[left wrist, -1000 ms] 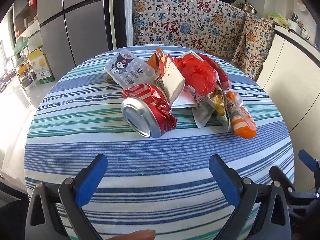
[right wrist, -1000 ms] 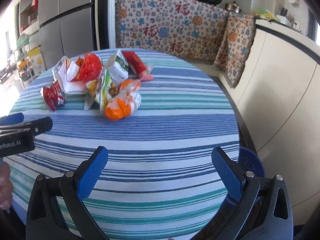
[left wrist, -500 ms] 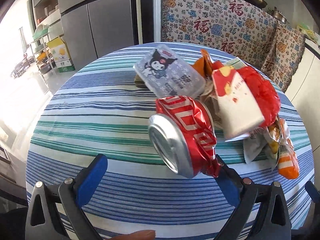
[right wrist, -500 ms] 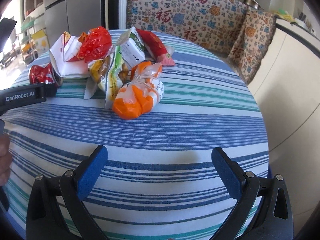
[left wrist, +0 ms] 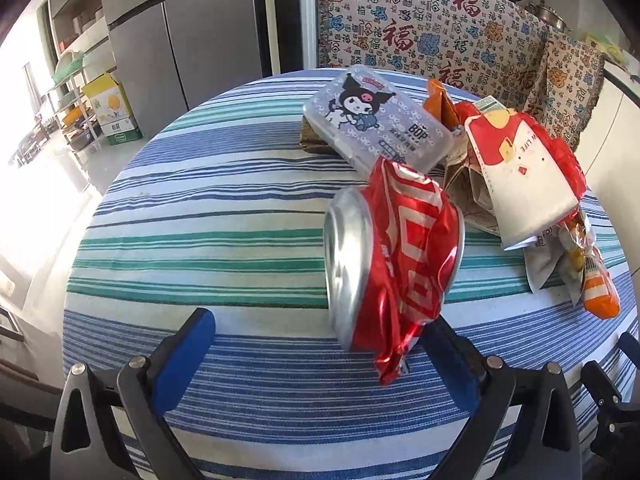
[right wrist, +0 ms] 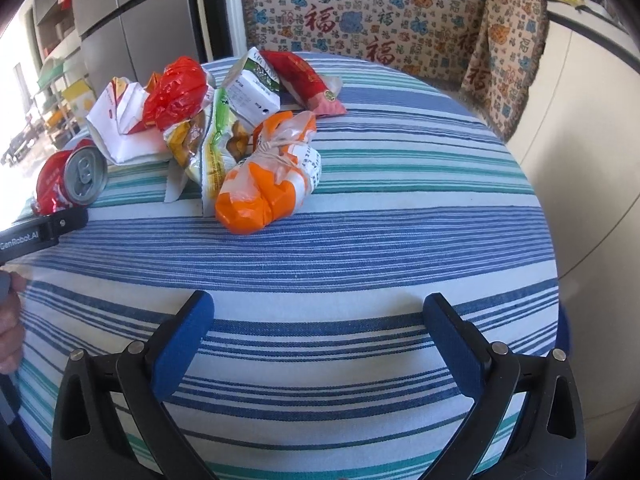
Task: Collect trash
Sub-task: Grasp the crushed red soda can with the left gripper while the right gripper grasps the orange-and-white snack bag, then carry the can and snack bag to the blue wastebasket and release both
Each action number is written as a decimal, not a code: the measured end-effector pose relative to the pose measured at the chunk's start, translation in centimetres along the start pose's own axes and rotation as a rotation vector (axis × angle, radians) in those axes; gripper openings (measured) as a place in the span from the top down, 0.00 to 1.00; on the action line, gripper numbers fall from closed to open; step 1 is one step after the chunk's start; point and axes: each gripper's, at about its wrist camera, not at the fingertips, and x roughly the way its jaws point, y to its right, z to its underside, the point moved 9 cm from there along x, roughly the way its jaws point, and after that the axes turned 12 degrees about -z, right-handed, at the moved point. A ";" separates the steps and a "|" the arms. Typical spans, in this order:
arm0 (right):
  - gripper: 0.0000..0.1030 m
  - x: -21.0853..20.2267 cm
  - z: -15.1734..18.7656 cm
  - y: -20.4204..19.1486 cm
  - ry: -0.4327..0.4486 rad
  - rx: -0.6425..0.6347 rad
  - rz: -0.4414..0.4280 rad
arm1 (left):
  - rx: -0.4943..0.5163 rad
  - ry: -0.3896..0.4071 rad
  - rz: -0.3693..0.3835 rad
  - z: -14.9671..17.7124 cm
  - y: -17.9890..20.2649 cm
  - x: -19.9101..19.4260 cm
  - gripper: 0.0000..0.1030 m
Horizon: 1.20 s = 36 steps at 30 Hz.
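Note:
A pile of trash lies on the round striped table [left wrist: 224, 216]. Nearest my left gripper [left wrist: 320, 352] is a crushed red can [left wrist: 396, 256] on its side, its torn edge just over the right fingertip; the jaws stand wide open. Behind the can sit a clear plastic box with a cartoon label [left wrist: 376, 124] and a red-and-white paper carton [left wrist: 524, 176]. My right gripper [right wrist: 320, 328] is open above bare cloth, short of an orange-and-white bag [right wrist: 268, 176]. The same can [right wrist: 68, 180] lies at the far left in the right wrist view.
Snack wrappers [right wrist: 216, 148], a red plastic bag [right wrist: 176, 92] and a red packet [right wrist: 304, 76] fill the pile. A patterned cloth-covered bench [right wrist: 380, 12] backs the table [right wrist: 400, 216]. A grey fridge [left wrist: 180, 28] and a yellow carton on the floor [left wrist: 112, 112] stand left. A hand [right wrist: 10, 328] shows.
Both grippers have moved forward toward the pile. The can now looms large at the left gripper's right fingertip, and the orange bag is closer to the right gripper. Both stayed open.

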 end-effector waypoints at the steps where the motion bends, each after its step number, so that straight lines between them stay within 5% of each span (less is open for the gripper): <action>1: 0.00 0.0 0.0 0.0 0.000 -0.001 0.000 | 0.006 0.004 0.003 -0.2 0.3 0.1 0.00; 20: 0.00 1.7 -2.1 1.1 -0.028 0.018 -0.011 | 0.034 0.013 0.040 -1.3 1.0 0.8 0.00; 24: 0.08 0.4 -3.5 1.4 0.002 0.086 -0.108 | -0.036 0.056 0.165 -1.6 0.4 -0.4 0.00; 28: 0.15 0.7 -5.3 -0.1 -0.010 0.094 -0.208 | 0.012 0.103 0.174 -2.7 0.9 -1.1 0.00; 33: 0.27 2.9 -7.6 0.0 -0.027 0.255 -0.304 | 0.058 0.118 0.183 -2.9 1.8 -1.1 0.25; 36: 0.28 3.7 -8.1 0.3 -0.043 0.350 -0.382 | 0.044 0.111 0.206 -2.7 1.2 -0.9 0.57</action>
